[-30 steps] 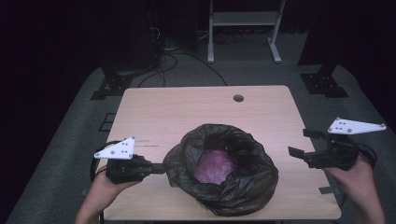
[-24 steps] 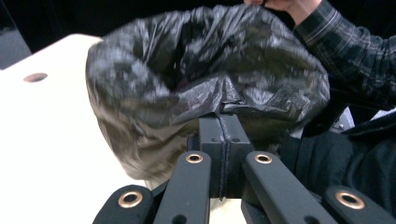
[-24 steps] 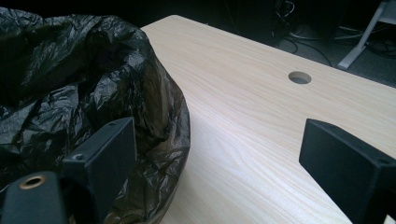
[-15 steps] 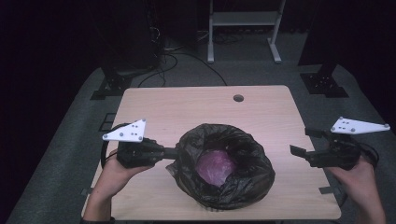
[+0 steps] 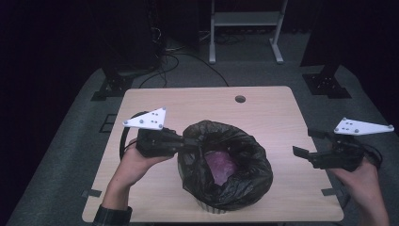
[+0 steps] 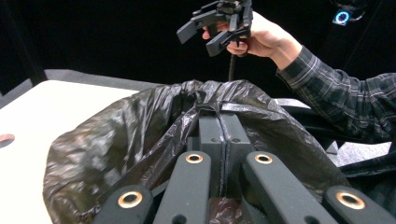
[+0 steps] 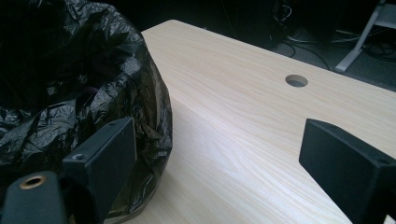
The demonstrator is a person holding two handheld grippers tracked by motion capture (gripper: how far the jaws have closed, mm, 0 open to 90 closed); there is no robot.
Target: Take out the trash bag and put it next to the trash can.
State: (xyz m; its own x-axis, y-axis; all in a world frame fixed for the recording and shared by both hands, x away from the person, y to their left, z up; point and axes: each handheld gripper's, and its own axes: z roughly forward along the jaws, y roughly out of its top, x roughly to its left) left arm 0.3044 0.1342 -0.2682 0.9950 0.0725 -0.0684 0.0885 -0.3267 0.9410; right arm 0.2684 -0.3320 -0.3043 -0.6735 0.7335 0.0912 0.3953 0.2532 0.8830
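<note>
Step in hand: left gripper [image 5: 190, 145] fingers clamped on black bag [image 5: 244, 160] rim, mid-table [image 5: 197, 103]. Right gripper [image 5: 303, 155] fingers wide, empty (right of bag). Next: grip opposite rim, probably.

A dark studio or lab set up for recording. A lone wooden table [image 5: 263, 108] stands mid-frame on grey carpet [image 5: 70, 155]. Loose cables [image 5: 179, 52] and a white metal stand [image 5: 244, 19] sit at the top.

The left gripper [image 5: 188, 145] has its jaws clamped together, while the right gripper [image 5: 303, 149] hangs with jaws spread wide.
</note>
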